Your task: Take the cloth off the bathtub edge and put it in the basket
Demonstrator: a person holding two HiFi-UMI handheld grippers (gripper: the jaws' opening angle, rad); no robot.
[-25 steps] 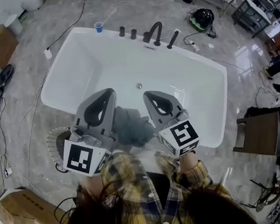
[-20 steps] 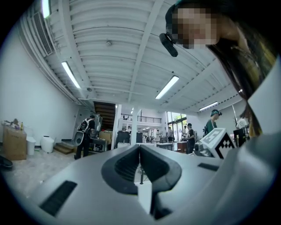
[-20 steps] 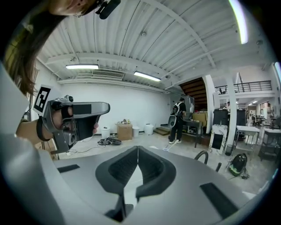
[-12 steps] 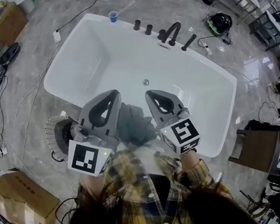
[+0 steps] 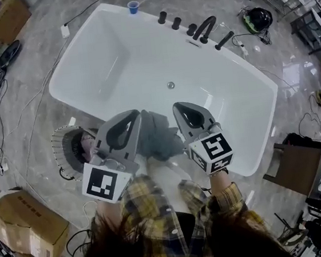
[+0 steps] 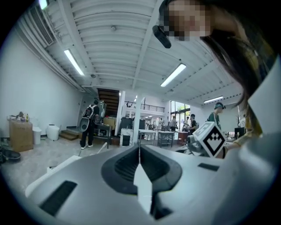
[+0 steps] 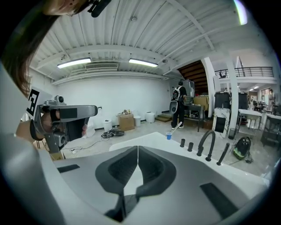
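The grey cloth (image 5: 161,141) is lying on the bathtub's (image 5: 242,164) near edge, between the left hand-held gripper (image 5: 133,115) and the right hand-held gripper (image 5: 179,107) (both closed, gripping nothing). The basket (image 5: 60,156) is sitting on the floor beside the tub.

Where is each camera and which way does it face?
Head view: on the head, steeply down at tub, cloth, basket; left gripper, right gripper, sleeves show.
Left gripper view: behind its shut jaws, facing across the hall; hair, right gripper's cube show.
Right gripper view: behind its shut jaws, facing over the tub to the faucet; left gripper shows.
Shared: faucet, in head and right gripper views.
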